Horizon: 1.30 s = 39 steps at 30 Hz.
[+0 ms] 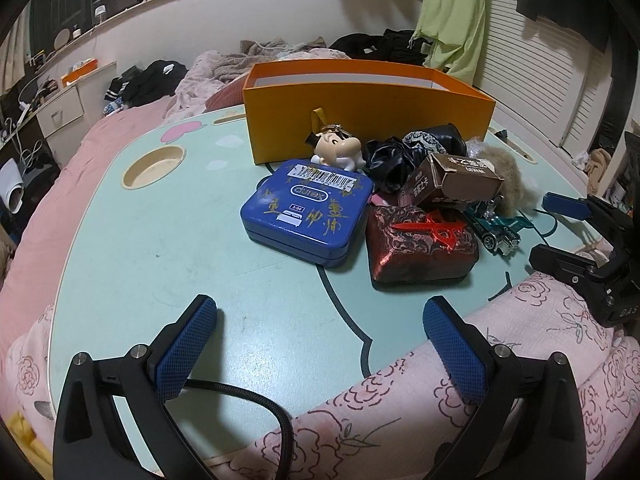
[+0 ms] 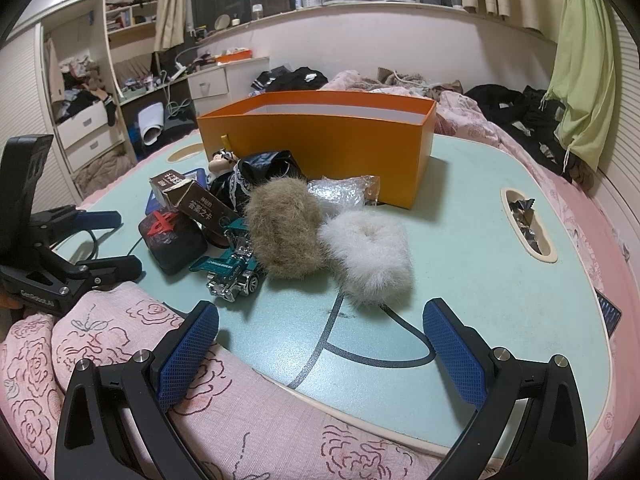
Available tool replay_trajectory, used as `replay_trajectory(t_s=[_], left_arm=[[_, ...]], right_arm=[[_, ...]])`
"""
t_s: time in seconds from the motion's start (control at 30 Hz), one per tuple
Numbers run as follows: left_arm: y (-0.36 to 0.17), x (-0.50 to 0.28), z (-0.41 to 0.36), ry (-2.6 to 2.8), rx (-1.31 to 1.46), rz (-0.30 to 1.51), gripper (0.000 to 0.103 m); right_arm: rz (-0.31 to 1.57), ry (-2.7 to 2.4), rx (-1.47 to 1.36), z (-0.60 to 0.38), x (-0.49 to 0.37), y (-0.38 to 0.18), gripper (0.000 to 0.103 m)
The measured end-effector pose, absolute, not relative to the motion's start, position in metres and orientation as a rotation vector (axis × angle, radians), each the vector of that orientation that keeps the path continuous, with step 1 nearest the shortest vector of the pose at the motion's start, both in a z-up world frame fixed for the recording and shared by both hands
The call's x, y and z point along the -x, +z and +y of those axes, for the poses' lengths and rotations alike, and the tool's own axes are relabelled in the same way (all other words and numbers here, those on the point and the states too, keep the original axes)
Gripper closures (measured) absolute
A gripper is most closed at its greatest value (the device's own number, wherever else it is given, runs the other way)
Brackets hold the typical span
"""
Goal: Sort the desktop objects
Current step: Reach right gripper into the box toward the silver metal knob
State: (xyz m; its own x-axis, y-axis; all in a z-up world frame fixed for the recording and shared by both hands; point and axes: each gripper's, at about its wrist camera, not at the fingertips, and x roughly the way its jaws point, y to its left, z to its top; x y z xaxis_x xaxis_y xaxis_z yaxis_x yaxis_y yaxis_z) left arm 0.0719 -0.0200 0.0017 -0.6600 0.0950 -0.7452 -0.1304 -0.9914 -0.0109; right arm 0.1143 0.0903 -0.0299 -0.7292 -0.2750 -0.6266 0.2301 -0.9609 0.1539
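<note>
An open orange box stands at the back of a mint green table. In front of it lie a blue tin, a red-black box, a brown card box, a cartoon figure, a black scrunchie, a teal toy car, a brown fur scrunchie and a white fur scrunchie. My left gripper is open and empty near the front edge. My right gripper is open and empty before the white scrunchie.
A pink floral quilt overlaps the table's front edge. The table has a round cup recess and a slot holding wrappers. A bed with clothes lies behind. The other gripper shows at each view's side.
</note>
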Motion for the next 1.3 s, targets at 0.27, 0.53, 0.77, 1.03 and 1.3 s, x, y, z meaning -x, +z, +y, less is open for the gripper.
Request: replay_trajectory(t_s=[0.27, 0.53, 0.77, 1.03, 1.3], left_arm=[[0.002, -0.072, -0.019, 2.755, 1.233, 0.065, 0.000], [0.002, -0.072, -0.020, 2.755, 1.233, 0.065, 0.000], [0.002, -0.070, -0.018, 2.753, 1.233, 0.064, 0.000], [0.002, -0.070, -0.018, 2.754, 1.231, 0.064, 0.000], [0.004, -0.068, -0.014, 2.753, 1.222, 0.063, 0.000]], right_arm=[[-0.102, -2.695, -0.988, 0.089, -0.116, -0.029, 0.001], [-0.092, -2.706, -1.011, 0.087, -0.115, -0.028, 0.001], [-0.177, -2.726, -0.898, 0.090, -0.097, 0.037, 0.001], [-0.076, -2.785, -1.118, 0.055, 0.009, 0.085, 0.001], [-0.141, -2.680, -1.407, 0.051, 0.061, 0.048, 0.001]])
